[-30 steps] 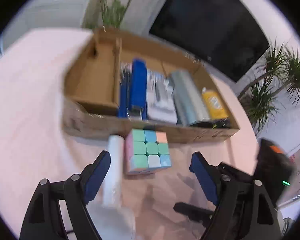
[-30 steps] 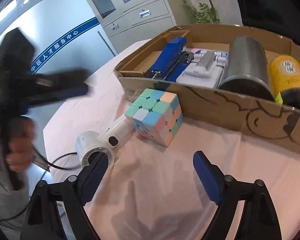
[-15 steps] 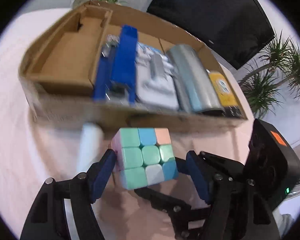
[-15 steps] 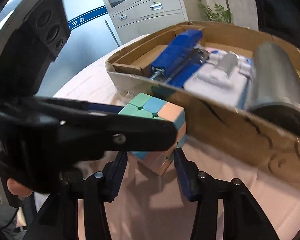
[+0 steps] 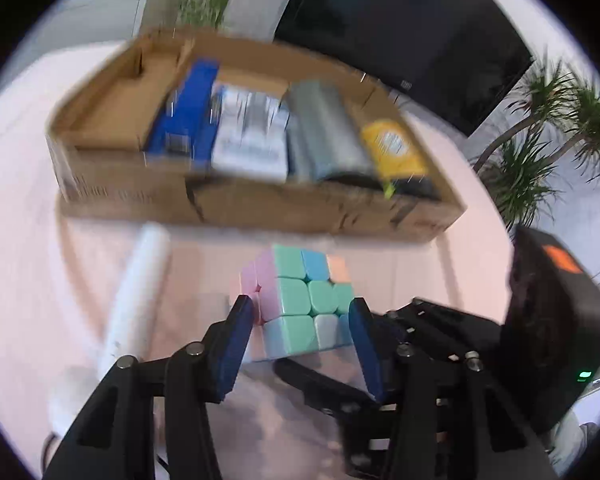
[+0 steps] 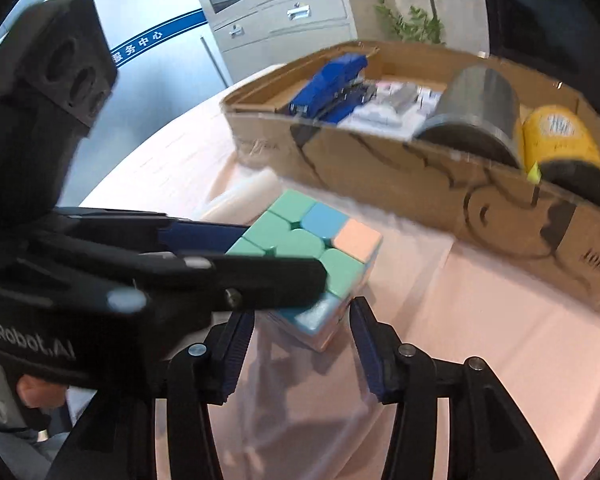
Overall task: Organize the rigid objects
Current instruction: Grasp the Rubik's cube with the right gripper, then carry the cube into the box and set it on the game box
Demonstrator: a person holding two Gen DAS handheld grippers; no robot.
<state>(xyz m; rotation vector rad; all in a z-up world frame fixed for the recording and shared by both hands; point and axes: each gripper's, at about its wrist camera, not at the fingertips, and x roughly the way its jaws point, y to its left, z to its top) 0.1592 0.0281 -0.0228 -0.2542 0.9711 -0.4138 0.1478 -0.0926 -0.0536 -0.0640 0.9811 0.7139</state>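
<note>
A pastel puzzle cube [image 5: 304, 304] is clamped between the left gripper [image 5: 302, 344] pads, whose jaws have just been closing, on the pink tablecloth [image 6: 480, 360]. The right gripper [image 6: 302, 344] is seen straddling the cube's corner; contact cannot be told. A white cylinder [image 5: 136, 296] lies beside it. The cardboard box [image 6: 400, 176] behind is filled with a blue stapler [image 6: 328, 80], grey can [image 6: 476, 108] and yellow bottle [image 6: 560, 140].

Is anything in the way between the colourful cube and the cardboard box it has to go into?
Only the box's own near wall stands between the puzzle cube and the inside, so the cube must go up over it. The pink tabletop between them looks bare. The free room in the box is at its left end.
</note>
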